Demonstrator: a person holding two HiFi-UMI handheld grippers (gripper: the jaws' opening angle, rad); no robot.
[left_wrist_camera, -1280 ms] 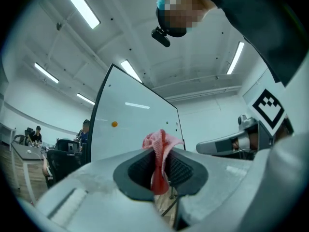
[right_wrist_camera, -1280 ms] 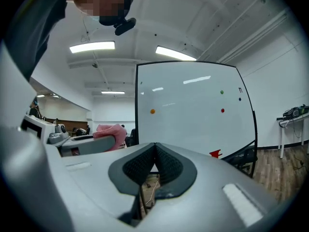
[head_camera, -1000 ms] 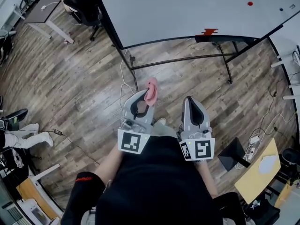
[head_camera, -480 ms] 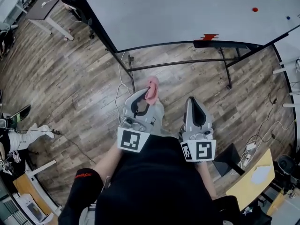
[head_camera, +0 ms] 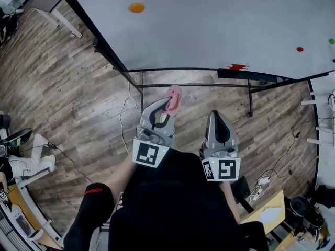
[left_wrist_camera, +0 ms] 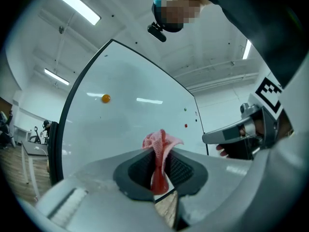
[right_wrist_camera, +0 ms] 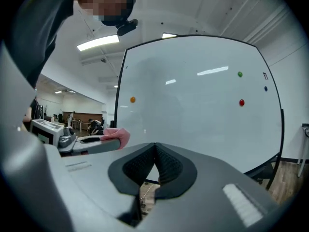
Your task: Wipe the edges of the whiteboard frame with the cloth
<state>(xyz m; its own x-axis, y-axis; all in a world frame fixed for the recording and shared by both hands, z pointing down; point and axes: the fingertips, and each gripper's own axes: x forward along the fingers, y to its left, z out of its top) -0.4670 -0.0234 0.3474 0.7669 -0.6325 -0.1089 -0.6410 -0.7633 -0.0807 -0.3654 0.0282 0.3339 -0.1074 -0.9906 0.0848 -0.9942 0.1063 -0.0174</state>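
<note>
A large whiteboard (head_camera: 220,25) with a black frame (head_camera: 209,70) stands on a metal stand ahead of me. My left gripper (head_camera: 168,102) is shut on a pink cloth (head_camera: 173,98), which bunches out past its tips just below the board's lower edge. In the left gripper view the cloth (left_wrist_camera: 161,149) is pinched between the dark pads, with the board (left_wrist_camera: 135,124) behind it. My right gripper (head_camera: 215,118) is shut with nothing in it. The right gripper view shows its pads (right_wrist_camera: 165,164) closed together, the board (right_wrist_camera: 198,95) ahead and the cloth (right_wrist_camera: 118,135) at left.
Coloured magnets dot the board: orange (head_camera: 137,7), red (head_camera: 299,49), green (head_camera: 331,41). A red item (head_camera: 238,67) lies on the black tray (head_camera: 246,75). Stand legs (head_camera: 141,88) and cables (head_camera: 125,114) cross the wood floor. A desk (head_camera: 49,4) is at far left.
The view has shifted closer to the whiteboard, whose lower edge now sits lower in the head view. Both grippers have risen toward the board, the left one still holding the cloth.
</note>
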